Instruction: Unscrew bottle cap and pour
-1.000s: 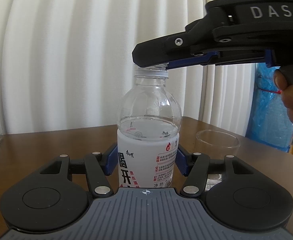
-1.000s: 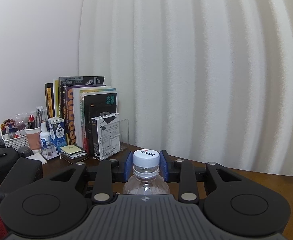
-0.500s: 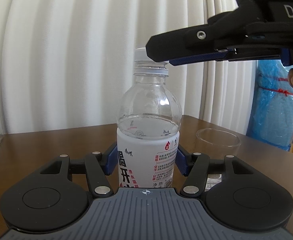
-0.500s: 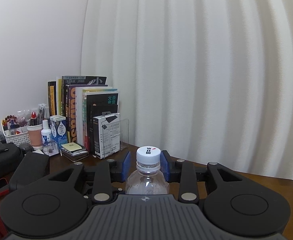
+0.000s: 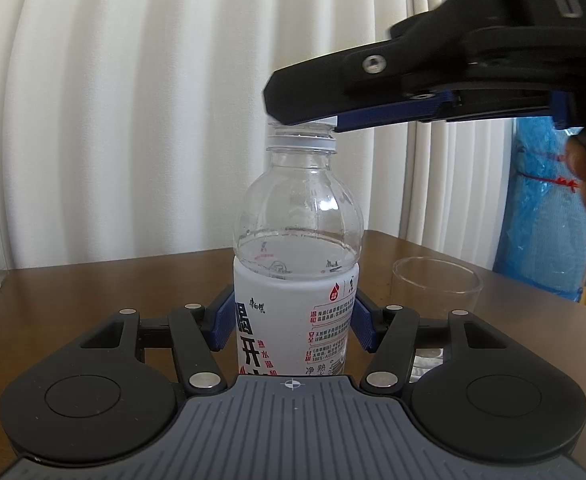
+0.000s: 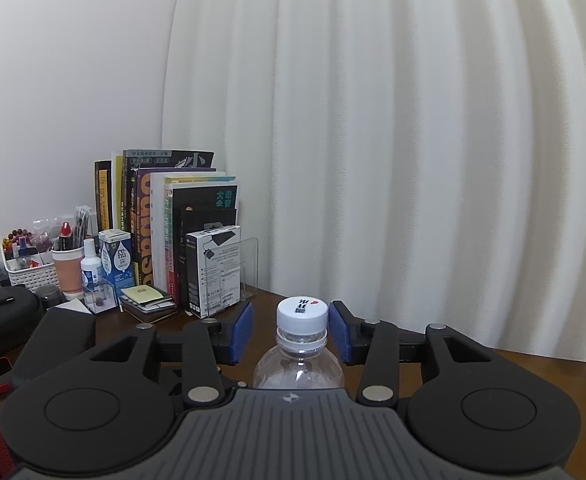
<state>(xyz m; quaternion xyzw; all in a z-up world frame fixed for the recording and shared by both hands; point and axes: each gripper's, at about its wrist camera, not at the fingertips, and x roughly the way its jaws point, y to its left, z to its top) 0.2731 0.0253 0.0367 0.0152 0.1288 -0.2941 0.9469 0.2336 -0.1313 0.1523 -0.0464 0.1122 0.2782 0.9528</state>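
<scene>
While the left hand-held gripper [image 5: 291,326] stays clamped on the labelled body of the bottle [image 5: 295,280], which stands upright on the brown surface [image 5: 93,292], the change of the last second belongs to the right hand-held gripper [image 6: 291,330]: its jaws have just been opening, and the blue pads [image 6: 242,330] that pressed the white cap [image 6: 301,314] from both sides a second ago now stand clear of it, a gap showing at 9 and at 3 o'clock of the cap. Cap remains between the pads, not held. In the left wrist view the right gripper's fingers cover the cap from 2 o'clock, and only a sliver of white shows under the black finger; below it the neck ring and bare thread are visible, so the cap looks to sit raised on the thread rather than fully seated, though I cannot tell whether it is free. Judgement: this is a release between twists, a regrip to take another turn, not removal; unscrewing is partly done, pouring not begun. Bottle is water-filled to about the top of the label. Clear empty cup [image 5: 437,286] waits on the surface at 3 o'clock of the bottle, near but apart. Next move calls for closing on the cap again, square to it. Risk: with the cap loose and ungripped, a nudge from a pad could tip it off.
</scene>
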